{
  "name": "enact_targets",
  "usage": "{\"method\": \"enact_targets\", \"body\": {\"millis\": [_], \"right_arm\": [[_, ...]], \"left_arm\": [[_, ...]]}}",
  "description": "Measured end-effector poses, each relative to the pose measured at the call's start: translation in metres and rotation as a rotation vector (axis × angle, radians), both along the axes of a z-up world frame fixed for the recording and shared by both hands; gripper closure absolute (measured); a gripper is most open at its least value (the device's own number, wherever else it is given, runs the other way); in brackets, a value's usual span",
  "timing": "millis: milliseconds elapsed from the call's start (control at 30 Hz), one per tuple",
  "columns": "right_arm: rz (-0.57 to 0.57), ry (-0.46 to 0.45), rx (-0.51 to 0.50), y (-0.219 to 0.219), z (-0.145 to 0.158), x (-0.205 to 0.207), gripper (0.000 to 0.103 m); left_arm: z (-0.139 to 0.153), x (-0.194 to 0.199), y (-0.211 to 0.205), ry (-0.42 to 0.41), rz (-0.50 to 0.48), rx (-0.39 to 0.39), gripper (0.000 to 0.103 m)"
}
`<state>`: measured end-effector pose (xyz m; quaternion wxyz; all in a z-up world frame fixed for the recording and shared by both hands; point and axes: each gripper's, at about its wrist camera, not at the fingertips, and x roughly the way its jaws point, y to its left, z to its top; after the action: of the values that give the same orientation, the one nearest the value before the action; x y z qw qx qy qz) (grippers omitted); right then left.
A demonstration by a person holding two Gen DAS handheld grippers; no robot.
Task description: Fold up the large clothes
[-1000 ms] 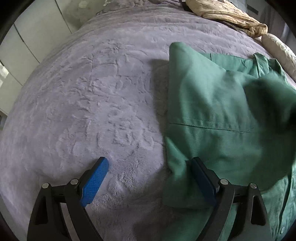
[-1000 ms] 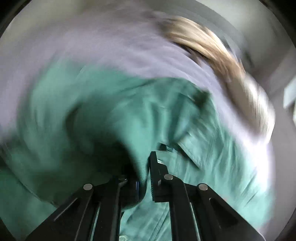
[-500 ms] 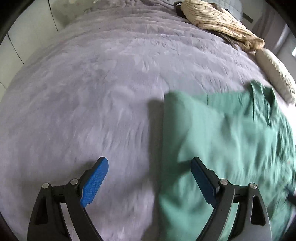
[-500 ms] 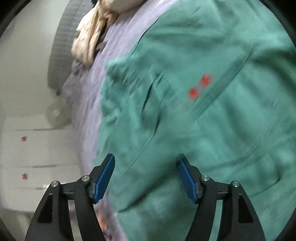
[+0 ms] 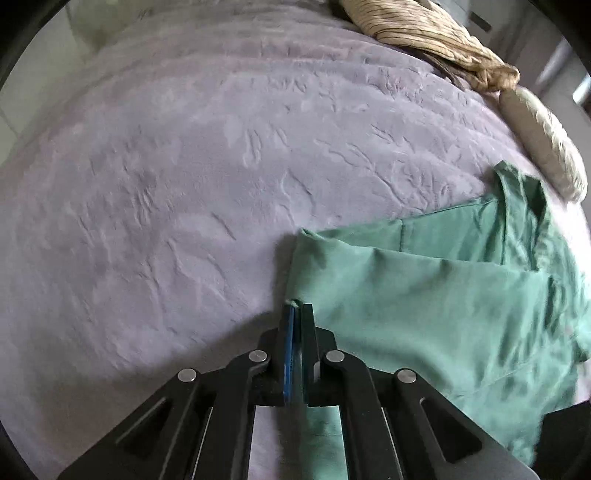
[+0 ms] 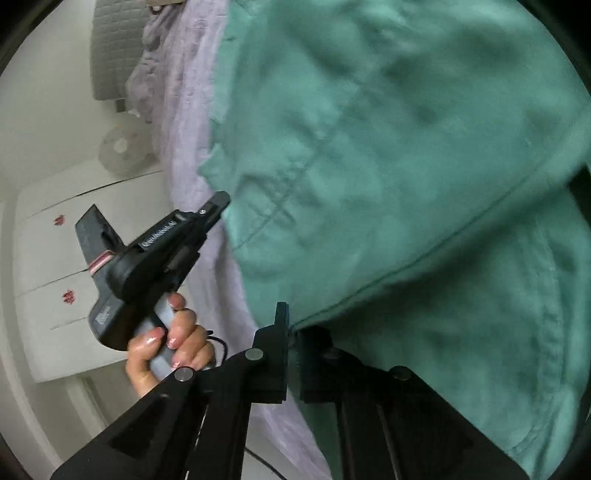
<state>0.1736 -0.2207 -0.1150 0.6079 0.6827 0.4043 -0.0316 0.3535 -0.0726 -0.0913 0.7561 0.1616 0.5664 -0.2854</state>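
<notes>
A large green shirt (image 5: 443, 295) lies partly folded on the lilac bedspread (image 5: 184, 184), collar at the far right. My left gripper (image 5: 295, 310) has its jaws closing down tight on the shirt's near left corner, with green cloth pinched between the blue pads. In the right wrist view the shirt (image 6: 388, 147) fills most of the frame. My right gripper (image 6: 291, 325) is shut on a seamed edge of the cloth. The left gripper (image 6: 218, 205) shows there too, held by a hand (image 6: 173, 332), its tip at the shirt's edge.
A crumpled beige garment (image 5: 424, 33) and a pale pillow (image 5: 543, 140) lie at the bed's far right. Bare bedspread stretches left of the shirt. Past the bed's side stand white cabinet doors (image 6: 55, 258), a round fan (image 6: 120, 147) and a grey quilted headboard (image 6: 114, 48).
Both grippers stood open half a second ago and have now shut on the shirt's edge. The left gripper moved off the shirt's body to its corner; the shirt now lies further right.
</notes>
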Motion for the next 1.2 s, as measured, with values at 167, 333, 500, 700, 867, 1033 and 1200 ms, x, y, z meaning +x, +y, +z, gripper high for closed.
{"method": "enact_targets", "body": {"millis": [167, 333, 500, 700, 867, 1033, 1200], "right_arm": [[0.074, 0.093, -0.008, 0.017, -0.03, -0.009, 0.098], [0.177, 0.082, -0.049, 0.002, -0.005, -0.025, 0.092], [0.153, 0.123, -0.397, -0.06, 0.056, -0.067, 0.068], [0.009, 0.263, -0.613, -0.138, 0.071, -0.103, 0.069], [-0.002, 0.358, -0.575, -0.157, 0.043, -0.134, 0.09], [-0.036, 0.364, -0.507, -0.155, 0.041, -0.172, 0.086], [-0.028, 0.337, -0.465, -0.139, 0.059, -0.193, 0.08]], "left_arm": [[-0.012, 0.016, 0.009, -0.026, 0.065, 0.065, 0.099], [0.02, -0.007, 0.017, -0.101, 0.033, 0.05, 0.098], [0.053, -0.044, 0.032, -0.097, 0.001, -0.04, 0.098], [0.017, -0.087, 0.024, -0.023, -0.015, 0.042, 0.098], [-0.006, -0.104, 0.034, -0.046, -0.017, 0.095, 0.098], [0.016, -0.107, 0.033, -0.063, 0.006, 0.136, 0.098], [0.047, -0.133, 0.032, -0.069, -0.001, 0.109, 0.098]]}}
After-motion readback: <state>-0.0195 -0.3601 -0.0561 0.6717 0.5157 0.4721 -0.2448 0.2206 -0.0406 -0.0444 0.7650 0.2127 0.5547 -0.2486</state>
